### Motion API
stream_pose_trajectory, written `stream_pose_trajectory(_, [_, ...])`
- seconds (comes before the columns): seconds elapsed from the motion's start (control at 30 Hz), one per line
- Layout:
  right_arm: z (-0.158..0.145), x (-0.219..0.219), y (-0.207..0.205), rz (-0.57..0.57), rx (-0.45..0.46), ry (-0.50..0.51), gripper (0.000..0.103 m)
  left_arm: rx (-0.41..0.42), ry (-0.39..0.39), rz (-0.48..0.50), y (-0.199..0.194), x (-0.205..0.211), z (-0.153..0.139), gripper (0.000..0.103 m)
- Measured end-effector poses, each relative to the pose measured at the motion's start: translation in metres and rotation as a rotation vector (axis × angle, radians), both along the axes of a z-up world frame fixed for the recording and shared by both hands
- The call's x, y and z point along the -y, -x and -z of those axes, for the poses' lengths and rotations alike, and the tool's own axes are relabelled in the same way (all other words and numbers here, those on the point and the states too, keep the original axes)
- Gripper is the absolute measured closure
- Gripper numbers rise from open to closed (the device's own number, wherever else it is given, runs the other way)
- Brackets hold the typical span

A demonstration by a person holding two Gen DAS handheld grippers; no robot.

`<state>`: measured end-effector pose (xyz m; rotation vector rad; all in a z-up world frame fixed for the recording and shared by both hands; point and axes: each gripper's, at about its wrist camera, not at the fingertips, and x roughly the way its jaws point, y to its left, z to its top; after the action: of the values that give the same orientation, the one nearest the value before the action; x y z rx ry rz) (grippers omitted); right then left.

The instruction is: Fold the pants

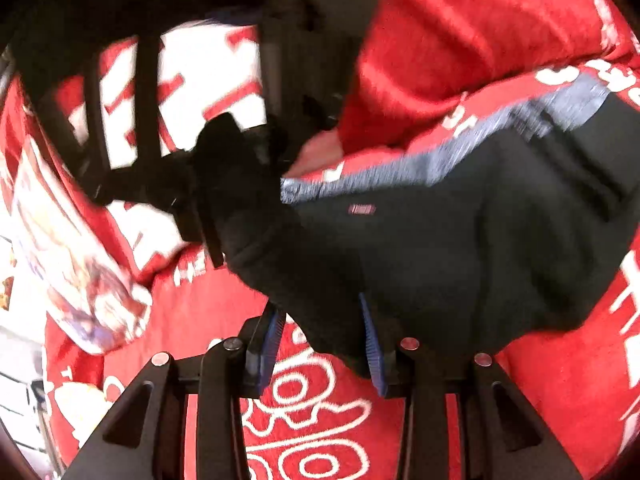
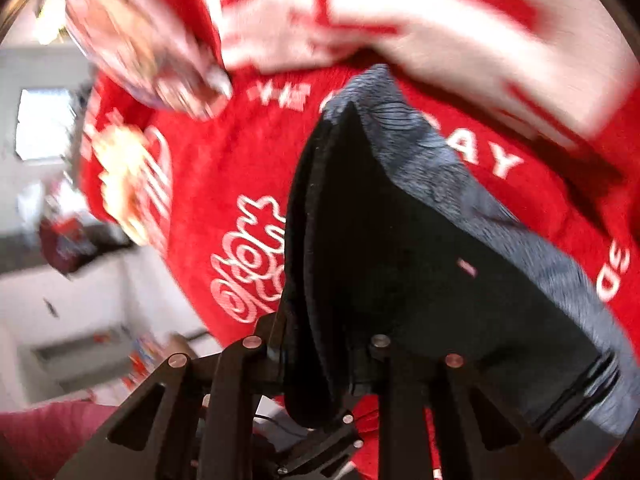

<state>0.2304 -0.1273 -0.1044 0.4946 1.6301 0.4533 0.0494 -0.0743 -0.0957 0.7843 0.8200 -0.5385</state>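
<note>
The black pants (image 1: pixel 440 248) with a grey waistband (image 1: pixel 460 148) lie on a red blanket with white lettering (image 1: pixel 312 420). My left gripper (image 1: pixel 322 344) has its blue-padded fingers (image 1: pixel 374 352) apart, with a fold of the black fabric lying between them. The other gripper (image 1: pixel 224 184) shows at the pants' left corner in the left wrist view. In the right wrist view the pants (image 2: pixel 400 264) hang over my right gripper (image 2: pixel 316 356), which is shut on the black fabric; its fingertips are hidden by cloth. Both views are blurred.
The red blanket (image 2: pixel 224 184) covers the surface, with a white patterned area (image 1: pixel 192 88) further back. A patterned pillow or cloth (image 1: pixel 72 264) lies at the left. White furniture (image 2: pixel 80 320) and a window (image 2: pixel 44 120) show beyond the blanket's edge.
</note>
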Motion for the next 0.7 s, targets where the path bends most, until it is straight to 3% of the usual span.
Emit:
stream_pose_trajectory(0.2, [-0.054,0.092,0.061,0.249,0.156,-0.176,0.081,0.034,0.097,0.080,0.034,0.048,-0.054,0.064])
stream_pose_trajectory(0.4, [-0.090,0.193,0.141,0.462,0.274,-0.206,0.081,0.017,0.157,0.183,0.084,0.127,-0.080,0.064])
stream_pose_trajectory(0.57, [-0.087,0.268,0.204,0.596,0.305,-0.206,0.081,0.002,0.139,0.285,0.131,0.191,-0.071,0.064])
stream_pose_trajectory(0.7, [-0.048,0.312,0.252,0.704,0.255,-0.198,0.081,-0.045,0.075,0.356,0.165,0.233,-0.042,0.064])
